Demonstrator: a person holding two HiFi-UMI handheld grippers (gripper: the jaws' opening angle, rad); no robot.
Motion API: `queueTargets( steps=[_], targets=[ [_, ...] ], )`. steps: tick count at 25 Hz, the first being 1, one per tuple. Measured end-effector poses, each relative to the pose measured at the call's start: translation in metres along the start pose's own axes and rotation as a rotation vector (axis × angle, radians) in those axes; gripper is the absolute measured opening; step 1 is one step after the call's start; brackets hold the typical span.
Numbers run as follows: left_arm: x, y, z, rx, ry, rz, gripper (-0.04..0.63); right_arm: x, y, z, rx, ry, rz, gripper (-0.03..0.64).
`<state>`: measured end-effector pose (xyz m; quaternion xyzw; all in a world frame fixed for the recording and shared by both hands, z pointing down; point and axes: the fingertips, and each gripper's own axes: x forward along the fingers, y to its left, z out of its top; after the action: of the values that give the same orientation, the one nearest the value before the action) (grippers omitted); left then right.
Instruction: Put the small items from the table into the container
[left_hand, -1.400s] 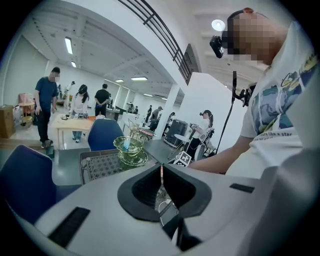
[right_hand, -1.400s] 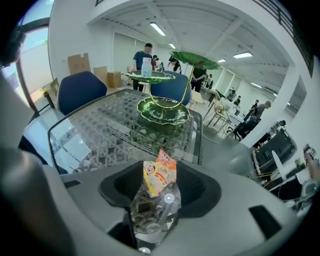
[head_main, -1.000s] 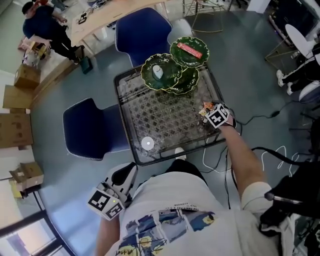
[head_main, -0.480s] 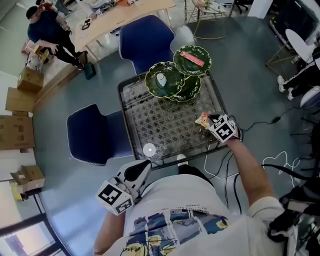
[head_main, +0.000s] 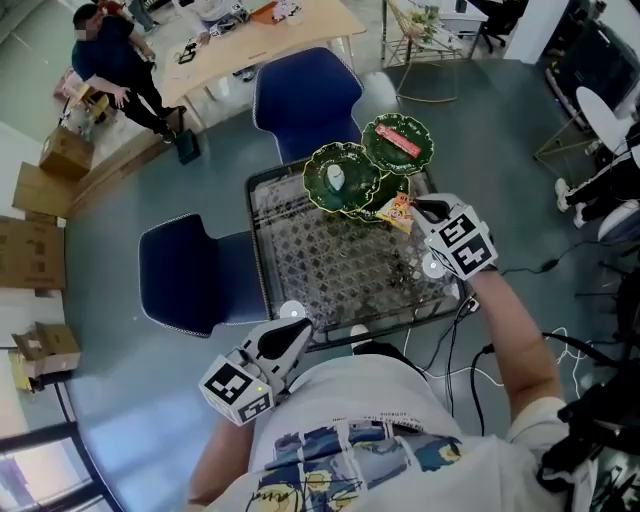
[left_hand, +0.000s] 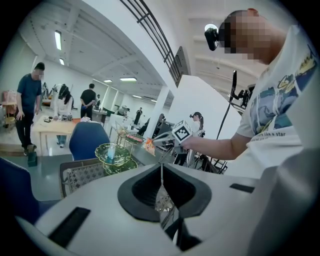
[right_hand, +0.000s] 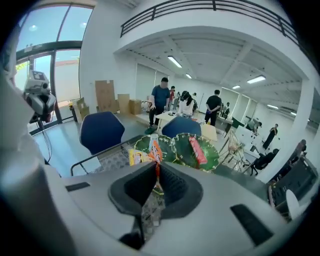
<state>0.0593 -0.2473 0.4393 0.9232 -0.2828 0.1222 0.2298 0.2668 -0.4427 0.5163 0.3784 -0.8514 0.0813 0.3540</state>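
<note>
My right gripper (head_main: 413, 209) is shut on the corner of an orange and yellow snack packet (head_main: 396, 211), which hangs in the air just beside the green leaf-shaped tiered plates (head_main: 352, 160). The right gripper view shows the packet (right_hand: 142, 156) pinched at the jaw tips (right_hand: 156, 167), with the plates (right_hand: 175, 146) right behind it. A red packet (head_main: 398, 145) lies on the top plate and a small pale item (head_main: 335, 177) on the middle one. My left gripper (head_main: 297, 330) is shut and holds nothing, low by my body at the glass table's (head_main: 268, 262) near edge.
A white round thing (head_main: 291, 312) and a clear round lid (head_main: 432, 267) lie on the glass. Two blue chairs (head_main: 192, 272) stand to the left and behind. Cables (head_main: 445, 335) trail on the floor at the right. People stand at a wooden table (head_main: 262, 28) beyond.
My right gripper has closed on the snack packet at the table's right edge and lifted it up toward the green plates. The left gripper has shifted slightly toward the table.
</note>
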Motion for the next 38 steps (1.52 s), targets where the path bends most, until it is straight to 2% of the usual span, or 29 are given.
queueTargets(
  steps=[4, 9, 16, 21, 25, 30, 38],
  targets=[
    [-0.010, 0.007, -0.001, -0.010, -0.009, 0.048, 0.009, 0.007, -0.037, 0.043, 0.006, -0.059, -0.047, 0.026],
    [-0.030, 0.018, -0.003, -0.040, -0.020, 0.128, 0.009, 0.028, -0.082, 0.071, 0.059, -0.086, -0.092, 0.026],
    [-0.046, 0.025, -0.011, -0.069, -0.025, 0.193, 0.009, 0.070, -0.123, 0.066, 0.136, -0.050, -0.115, 0.026],
    [-0.056, 0.026, -0.014, -0.085, -0.020, 0.222, 0.009, 0.088, -0.125, 0.053, 0.185, -0.020, -0.102, 0.028],
    [-0.060, 0.025, -0.012, -0.082, -0.022, 0.227, 0.009, 0.095, -0.122, 0.053, 0.200, -0.051, -0.087, 0.029],
    [-0.064, 0.023, -0.013, -0.091, -0.032, 0.221, 0.009, 0.089, -0.121, 0.059, 0.182, -0.079, -0.112, 0.100],
    [-0.081, 0.018, -0.020, -0.063, -0.033, 0.186, 0.009, 0.048, -0.097, 0.061, 0.171, -0.133, -0.201, 0.101]
  ],
)
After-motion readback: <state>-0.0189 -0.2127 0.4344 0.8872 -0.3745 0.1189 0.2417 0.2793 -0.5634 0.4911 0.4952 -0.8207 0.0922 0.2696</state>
